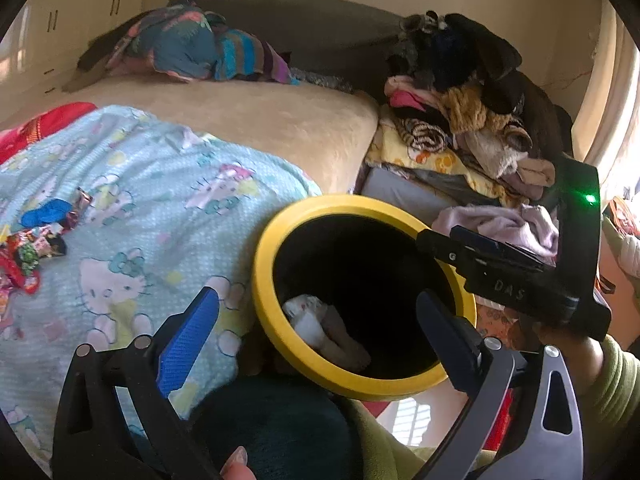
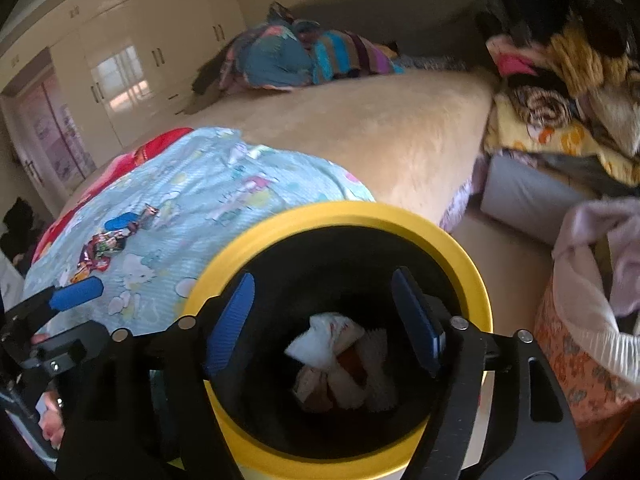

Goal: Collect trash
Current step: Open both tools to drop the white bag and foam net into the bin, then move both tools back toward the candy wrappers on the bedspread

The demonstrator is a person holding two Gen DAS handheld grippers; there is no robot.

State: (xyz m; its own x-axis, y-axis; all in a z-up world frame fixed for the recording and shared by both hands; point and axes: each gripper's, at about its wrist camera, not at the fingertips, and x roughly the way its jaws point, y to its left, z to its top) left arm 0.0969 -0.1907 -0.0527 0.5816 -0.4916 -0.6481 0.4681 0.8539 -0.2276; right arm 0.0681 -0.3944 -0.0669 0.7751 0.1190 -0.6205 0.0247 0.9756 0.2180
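Observation:
A yellow-rimmed black bin [image 1: 264, 280] stands beside the bed, also in the right wrist view [image 2: 476, 276]. Crumpled white tissue trash [image 1: 308, 316] lies in its bottom, seen too in the right wrist view [image 2: 332, 340]. My right gripper [image 2: 324, 320] is open and empty, right over the bin's mouth; it shows from the side in the left wrist view [image 1: 480, 248]. My left gripper [image 1: 316, 320] is open and empty, at the bin's left rim. Colourful snack wrappers [image 1: 28, 248] lie on the Hello Kitty blanket [image 1: 140, 240], also in the right wrist view [image 2: 108, 240].
A beige bed [image 1: 280, 120] carries a bundle of clothes [image 1: 192, 44] at its far end. A heap of clothes [image 1: 472, 108] rises right of the bin. A patterned basket with a lilac cloth [image 2: 592, 300] stands at right. Wardrobes [image 2: 128, 60] line the far wall.

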